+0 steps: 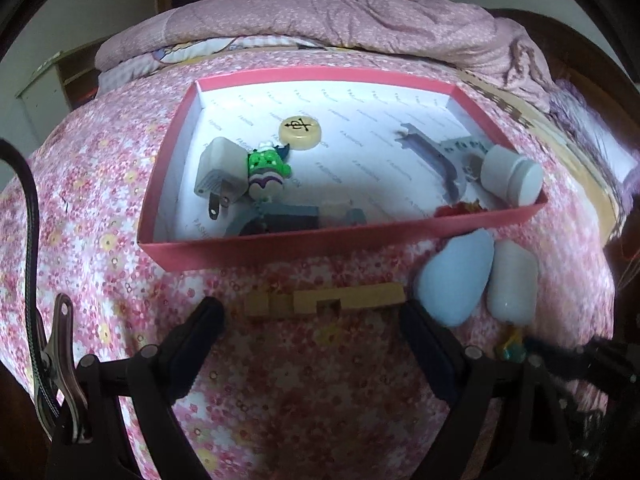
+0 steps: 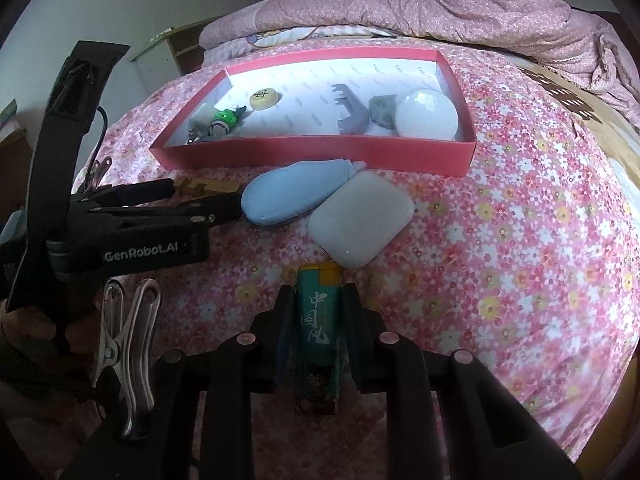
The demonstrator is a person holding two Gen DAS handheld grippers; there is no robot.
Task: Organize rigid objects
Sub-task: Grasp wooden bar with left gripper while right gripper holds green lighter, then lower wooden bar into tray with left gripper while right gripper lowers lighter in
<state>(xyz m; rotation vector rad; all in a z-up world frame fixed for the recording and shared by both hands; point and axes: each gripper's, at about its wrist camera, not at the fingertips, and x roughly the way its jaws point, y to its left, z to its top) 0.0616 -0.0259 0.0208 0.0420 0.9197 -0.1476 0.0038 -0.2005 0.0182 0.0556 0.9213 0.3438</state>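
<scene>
A red box [image 1: 280, 246] [image 2: 320, 152] lies on the flowered bedspread and holds several small objects. A notched wooden piece [image 1: 324, 300] [image 2: 200, 188] lies in front of the box. My left gripper [image 1: 312, 312] [image 2: 208, 196] is open with its jaws on either side of the wooden piece. A blue oval case [image 1: 456, 280] [image 2: 288, 196] and a white square case [image 1: 514, 284] [image 2: 360, 218] lie beside it. My right gripper [image 2: 316, 292] is shut on a teal lighter [image 2: 318, 328], near the white case.
In the box lie a white charger plug [image 1: 218, 176], a green toy [image 1: 266, 168], a round chess piece [image 1: 300, 130] [image 2: 264, 100], a grey comb-like part [image 2: 348, 112] and a white round jar [image 1: 512, 176] [image 2: 426, 118]. A crumpled pink quilt [image 2: 440, 12] lies behind the box.
</scene>
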